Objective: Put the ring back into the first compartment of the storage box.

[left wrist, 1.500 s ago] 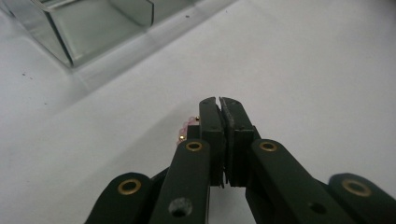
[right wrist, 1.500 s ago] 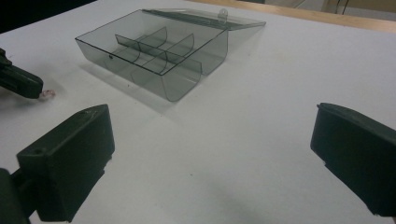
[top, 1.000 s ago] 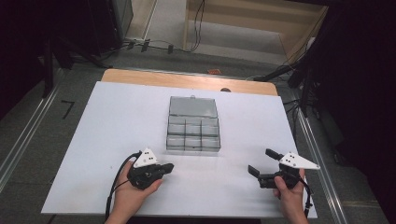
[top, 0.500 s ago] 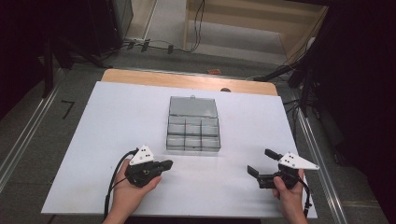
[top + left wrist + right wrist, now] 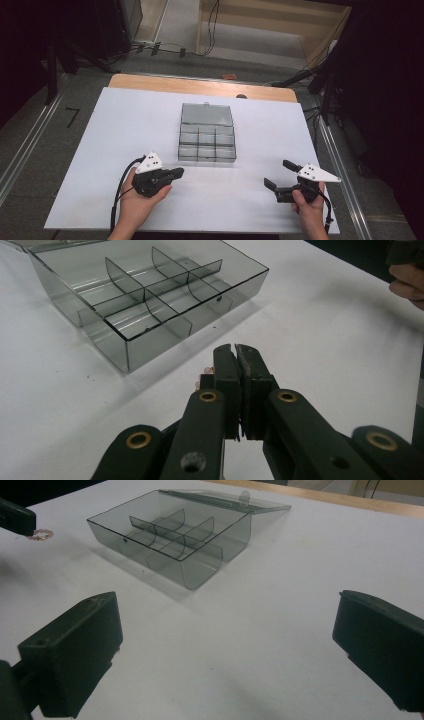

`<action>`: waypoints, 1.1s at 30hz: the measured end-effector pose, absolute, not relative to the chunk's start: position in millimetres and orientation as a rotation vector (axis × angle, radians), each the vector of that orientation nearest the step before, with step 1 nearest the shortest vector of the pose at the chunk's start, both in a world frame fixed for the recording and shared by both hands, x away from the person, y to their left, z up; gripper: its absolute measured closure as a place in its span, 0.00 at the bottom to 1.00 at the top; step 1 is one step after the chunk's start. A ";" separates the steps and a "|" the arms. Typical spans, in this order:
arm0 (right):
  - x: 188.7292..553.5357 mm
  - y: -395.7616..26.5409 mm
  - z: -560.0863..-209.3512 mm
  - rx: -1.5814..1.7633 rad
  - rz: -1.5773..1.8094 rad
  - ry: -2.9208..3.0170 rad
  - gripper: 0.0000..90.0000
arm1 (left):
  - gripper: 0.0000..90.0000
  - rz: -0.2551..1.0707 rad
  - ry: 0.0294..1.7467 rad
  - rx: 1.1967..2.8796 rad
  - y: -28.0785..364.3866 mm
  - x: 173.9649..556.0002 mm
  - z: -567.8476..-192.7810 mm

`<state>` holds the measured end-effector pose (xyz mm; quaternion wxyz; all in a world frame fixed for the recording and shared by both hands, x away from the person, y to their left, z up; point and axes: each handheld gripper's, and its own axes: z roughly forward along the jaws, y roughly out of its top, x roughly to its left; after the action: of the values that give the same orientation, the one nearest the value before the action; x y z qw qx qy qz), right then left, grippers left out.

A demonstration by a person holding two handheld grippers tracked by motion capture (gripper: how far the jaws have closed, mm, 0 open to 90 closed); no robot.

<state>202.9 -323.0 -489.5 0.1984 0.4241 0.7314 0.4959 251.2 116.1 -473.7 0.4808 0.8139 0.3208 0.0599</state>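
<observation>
Left gripper (image 5: 176, 173) drifted slightly toward us since earlier frame, jaws closed on small pink beaded ring (image 5: 40, 534). Our right gripper (image 5: 279, 174) unmoved, jaws wide open, near compartment box (image 5: 207, 139).

even overhead light falls on the white table (image 5: 125, 150), which reads bright while the floor around it sinks into near black. the smoky box (image 5: 207, 134) casts a soft shadow toward the near edge. both gripper views look grainy, their near jaws blurred.
</observation>
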 end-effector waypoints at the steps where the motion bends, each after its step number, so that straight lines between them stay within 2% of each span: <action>1: 202.8 -323.1 -489.5 1.187 1.386 2.046 0.00 | 0.98 0.147 0.781 1.984 116.1 251.7 -473.5; 33: 202.8 -320.7 -490.5 1.181 1.372 2.055 0.00 | 0.98 0.164 0.763 1.972 114.3 270.4 -453.4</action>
<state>202.8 -320.7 -490.5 0.2001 0.4226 0.7351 0.4909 270.4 114.3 -453.4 0.4883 0.8114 0.3141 0.0674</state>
